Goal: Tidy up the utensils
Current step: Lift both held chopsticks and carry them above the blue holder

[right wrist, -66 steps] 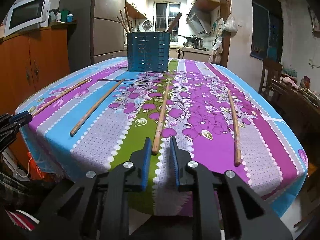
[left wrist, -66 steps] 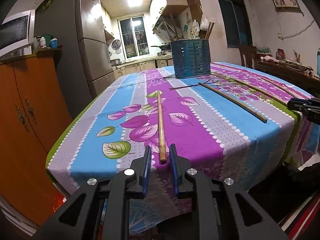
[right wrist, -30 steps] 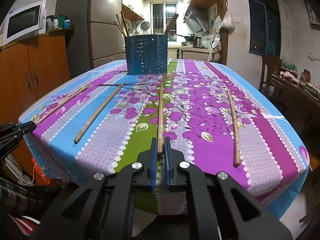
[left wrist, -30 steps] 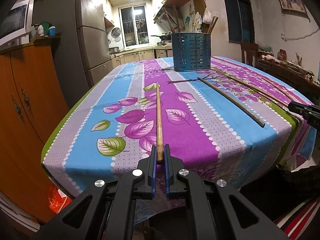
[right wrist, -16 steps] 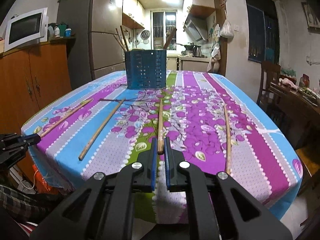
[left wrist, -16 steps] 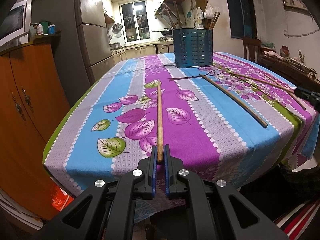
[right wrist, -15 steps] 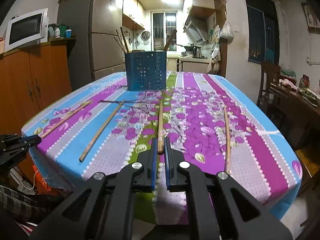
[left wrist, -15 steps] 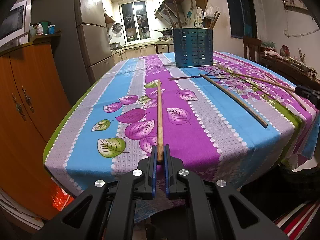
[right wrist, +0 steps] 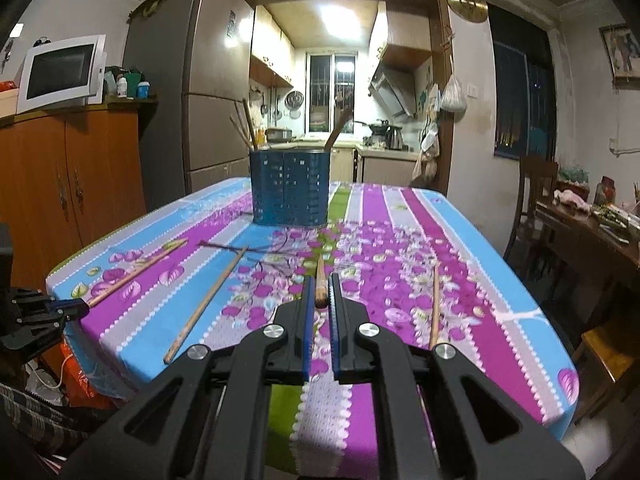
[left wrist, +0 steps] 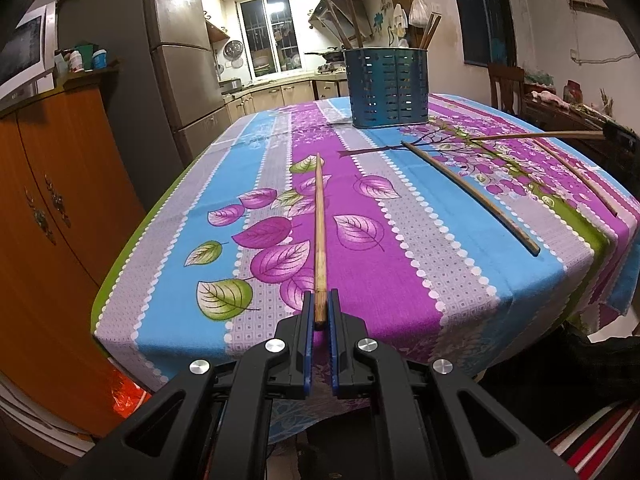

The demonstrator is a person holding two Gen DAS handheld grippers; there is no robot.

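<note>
Here the left gripper [left wrist: 319, 312] is clenched on the near end of a chopstick [left wrist: 319, 220] pointing along the tablecloth [left wrist: 420, 264]. The right gripper [right wrist: 320, 292] likewise clamps a second chopstick [right wrist: 320, 276], raised toward the blue holder [right wrist: 290, 188], which stands at the far end with several sticks upright inside. Two loose chopsticks [right wrist: 206, 300] lie between.

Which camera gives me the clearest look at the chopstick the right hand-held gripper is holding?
The left wrist view: the right-hand chopstick shows side-on, raised above the tablecloth. The right wrist view shows it end-on, foreshortened between the right hand-held gripper fingers.
</note>
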